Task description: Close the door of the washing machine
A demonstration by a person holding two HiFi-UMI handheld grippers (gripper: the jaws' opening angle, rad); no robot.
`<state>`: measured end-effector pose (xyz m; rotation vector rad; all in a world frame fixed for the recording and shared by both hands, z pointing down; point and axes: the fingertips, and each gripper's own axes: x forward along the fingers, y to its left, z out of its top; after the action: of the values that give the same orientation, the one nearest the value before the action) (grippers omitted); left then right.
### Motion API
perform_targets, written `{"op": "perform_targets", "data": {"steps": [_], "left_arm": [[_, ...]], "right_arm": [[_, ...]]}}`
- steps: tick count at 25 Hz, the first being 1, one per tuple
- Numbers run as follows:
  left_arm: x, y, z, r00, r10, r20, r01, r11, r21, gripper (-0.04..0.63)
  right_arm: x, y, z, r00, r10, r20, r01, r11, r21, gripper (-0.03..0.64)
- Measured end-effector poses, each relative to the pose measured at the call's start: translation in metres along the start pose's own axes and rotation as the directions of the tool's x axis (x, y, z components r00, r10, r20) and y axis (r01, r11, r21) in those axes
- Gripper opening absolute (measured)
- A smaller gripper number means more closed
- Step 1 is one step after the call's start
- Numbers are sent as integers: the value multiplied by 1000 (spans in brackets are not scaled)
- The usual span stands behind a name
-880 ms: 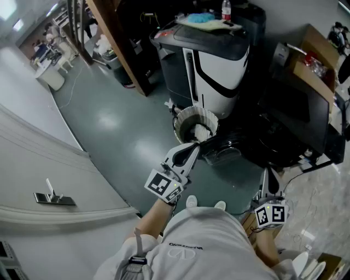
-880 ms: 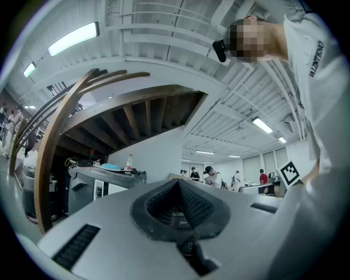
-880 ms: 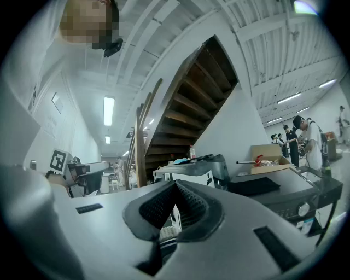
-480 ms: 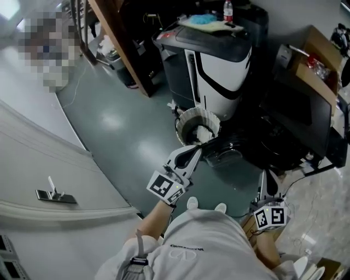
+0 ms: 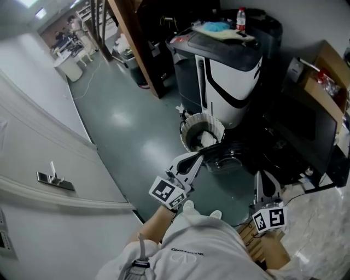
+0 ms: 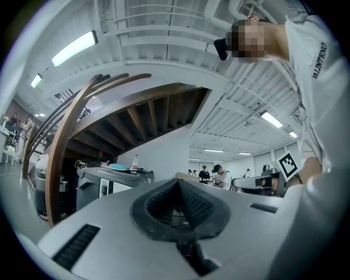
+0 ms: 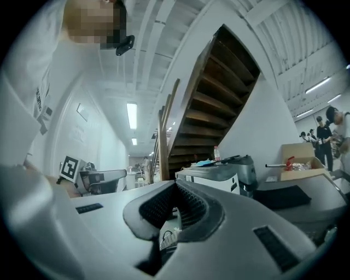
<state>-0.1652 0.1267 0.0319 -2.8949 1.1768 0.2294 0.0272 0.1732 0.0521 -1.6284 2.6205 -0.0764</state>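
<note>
The grey-green floor (image 5: 126, 126) takes up most of the room, with a round white bin (image 5: 216, 121) sitting about in the middle of it. Left of the bin, across the bare floor, is a white room door (image 5: 60, 219) with a metal lever handle (image 5: 52, 179). A wooden staircase (image 5: 136, 44) climbs away behind the bin and to its left.

The washing machine (image 5: 298, 128), a black box as far as I can make out, is on the bin's right. What looks like its glossy dark washer door (image 5: 232, 153) is swung out from the front, ending just beside the bin. Directly behind the bin is a grey-and-white appliance (image 5: 229, 71). A cardboard box (image 5: 328, 76) sits beyond the washing machine, well away from the bin.

The person in a white shirt (image 5: 202, 251) stands on the near side of the bin. The left gripper (image 5: 198, 157) reaches to just in front of the bin and close by the washer door. I can't tell whether it touches the door. Its jaws are pressed together on nothing (image 6: 178, 183). The right gripper (image 5: 261, 176) hangs farther right of the bin, before the washing machine, also closed and empty (image 7: 176, 186).

A blue cloth (image 5: 219, 25) and a small bottle (image 5: 240, 16) lie on top of the appliance behind the bin.
</note>
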Motion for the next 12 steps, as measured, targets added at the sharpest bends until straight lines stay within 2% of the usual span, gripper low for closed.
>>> {"op": "perform_targets", "data": {"steps": [6,12], "left_arm": [[1,-13,-5,999,38,-4,-38,999,3,2],[5,2,-14,998,55,-29,-55,999,0,2]], "right_arm": [[10,-6,-12,998,61,-16,-61,998,7,11],[32,-4,-21,996,87,-20,-86,996,13,11]]}}
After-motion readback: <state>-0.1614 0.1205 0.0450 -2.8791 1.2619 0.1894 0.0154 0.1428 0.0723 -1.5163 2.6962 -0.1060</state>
